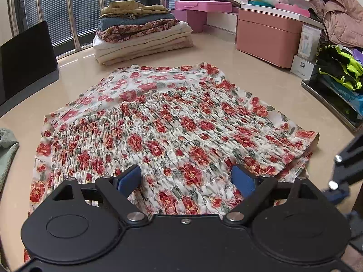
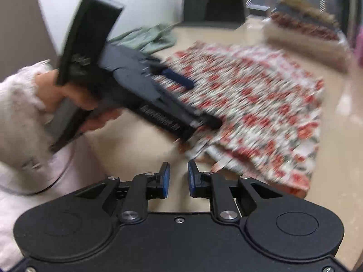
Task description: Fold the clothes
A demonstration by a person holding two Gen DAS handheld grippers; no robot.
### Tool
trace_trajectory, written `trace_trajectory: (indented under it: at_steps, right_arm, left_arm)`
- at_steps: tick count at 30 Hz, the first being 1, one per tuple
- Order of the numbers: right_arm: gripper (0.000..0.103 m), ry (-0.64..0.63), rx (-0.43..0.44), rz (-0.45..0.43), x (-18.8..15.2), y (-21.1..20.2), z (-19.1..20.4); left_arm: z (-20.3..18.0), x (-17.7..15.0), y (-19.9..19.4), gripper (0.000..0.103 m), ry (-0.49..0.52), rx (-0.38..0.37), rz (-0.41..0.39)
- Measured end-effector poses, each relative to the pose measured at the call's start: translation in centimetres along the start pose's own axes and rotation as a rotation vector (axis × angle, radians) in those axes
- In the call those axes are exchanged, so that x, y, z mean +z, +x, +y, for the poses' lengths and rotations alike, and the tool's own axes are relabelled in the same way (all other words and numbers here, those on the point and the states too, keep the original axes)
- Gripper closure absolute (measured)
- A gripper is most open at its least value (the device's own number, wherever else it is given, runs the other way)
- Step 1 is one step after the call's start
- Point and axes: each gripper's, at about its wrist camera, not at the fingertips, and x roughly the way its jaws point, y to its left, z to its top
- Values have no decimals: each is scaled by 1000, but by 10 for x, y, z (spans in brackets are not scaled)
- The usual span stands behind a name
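White red-flowered smocked cloth garment: soft, light, stretchy; under wide-apart left gripper; best pinched at hem edge ahead of narrowly parted, empty right gripper.

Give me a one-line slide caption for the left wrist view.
Open left gripper hovers over a floral smocked garment spread on the table, folded stack behind.

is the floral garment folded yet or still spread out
Partly folded: the floral garment lies flat on the table, with a second layer showing under its near edge in the right wrist view.
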Motion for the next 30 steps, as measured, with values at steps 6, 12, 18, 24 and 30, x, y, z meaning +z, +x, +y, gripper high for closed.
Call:
trace_trajectory:
  at_steps: [6,12,18,24,30]
  right_arm:
    - [76,-100,-30,-2,7,-4,1]
    - [72,-128,5,71,22,13,-10]
    - [68,-90,104,154,33,21,-22]
    - [65,19,212,219,29,11,-28]
    - [58,60,63,59,23,-13,-24]
  left_arm:
    - [0,0,1,15,-3,0,-8]
    - [1,2,1,15,1,-5,2]
    - [2,1,2,14,2,-9,4]
    - [1,0,3,10,4,-11,3]
    - [2,-2,2,10,7,-15,-3]
